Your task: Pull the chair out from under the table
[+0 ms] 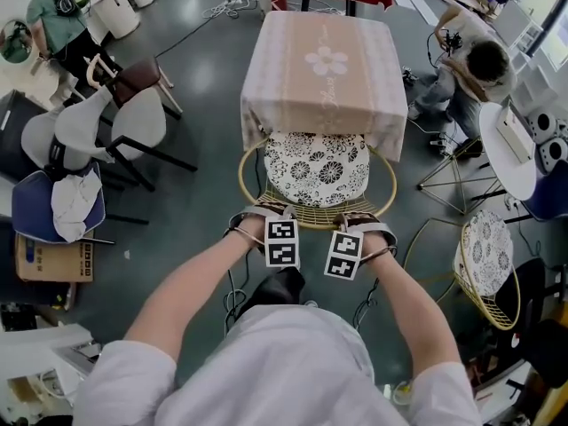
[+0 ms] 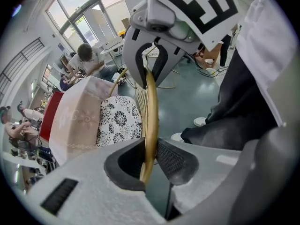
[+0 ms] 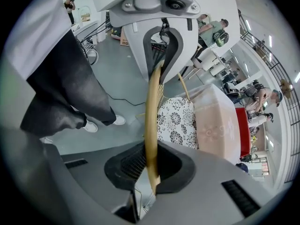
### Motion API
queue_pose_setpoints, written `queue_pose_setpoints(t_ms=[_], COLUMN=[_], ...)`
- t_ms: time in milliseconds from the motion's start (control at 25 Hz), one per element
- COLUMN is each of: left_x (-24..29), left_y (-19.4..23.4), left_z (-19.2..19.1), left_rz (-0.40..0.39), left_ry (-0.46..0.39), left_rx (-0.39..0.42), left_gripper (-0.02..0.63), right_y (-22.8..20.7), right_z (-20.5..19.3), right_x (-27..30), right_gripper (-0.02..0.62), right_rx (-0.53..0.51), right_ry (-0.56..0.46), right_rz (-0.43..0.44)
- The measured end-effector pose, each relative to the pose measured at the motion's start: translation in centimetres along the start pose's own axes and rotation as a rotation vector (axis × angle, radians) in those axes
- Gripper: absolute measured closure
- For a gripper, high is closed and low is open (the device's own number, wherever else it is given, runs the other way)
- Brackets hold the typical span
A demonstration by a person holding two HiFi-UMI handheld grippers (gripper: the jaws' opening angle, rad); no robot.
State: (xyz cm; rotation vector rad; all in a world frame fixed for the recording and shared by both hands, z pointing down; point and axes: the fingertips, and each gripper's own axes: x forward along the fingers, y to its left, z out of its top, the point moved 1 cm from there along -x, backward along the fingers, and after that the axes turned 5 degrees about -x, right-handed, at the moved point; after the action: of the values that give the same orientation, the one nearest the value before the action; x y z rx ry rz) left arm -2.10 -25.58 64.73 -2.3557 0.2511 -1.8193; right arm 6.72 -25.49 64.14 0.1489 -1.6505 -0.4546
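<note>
Your left gripper (image 1: 259, 220) and right gripper (image 1: 364, 226) each pinch the chair's (image 1: 318, 169) gold rim (image 1: 311, 217) tight, at 11 and 1 o'clock before you, paired so the pull runs straight. Farther off at 12 o'clock, the seat sits half under the table (image 1: 324, 65), not out yet.

The grey floor (image 1: 204, 193) bears a cloth-covered table (image 1: 324, 65) and a gold chair (image 1: 306, 213).
</note>
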Motion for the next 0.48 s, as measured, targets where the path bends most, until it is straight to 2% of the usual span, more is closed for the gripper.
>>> queue_pose_setpoints(t_ms=[480], left_x=[-0.5], left_y=[-3.3], left_z=[0.3], left_rz=[0.01], left_ry=[0.012], left_rx=[-0.022], left_gripper=[0.535], right_y=[3.0], right_z=[0.4], right_x=[-1.1], right_gripper=[0.565], right_rx=[-0.018], right_ry=[-0.008], right_rz=[0.001])
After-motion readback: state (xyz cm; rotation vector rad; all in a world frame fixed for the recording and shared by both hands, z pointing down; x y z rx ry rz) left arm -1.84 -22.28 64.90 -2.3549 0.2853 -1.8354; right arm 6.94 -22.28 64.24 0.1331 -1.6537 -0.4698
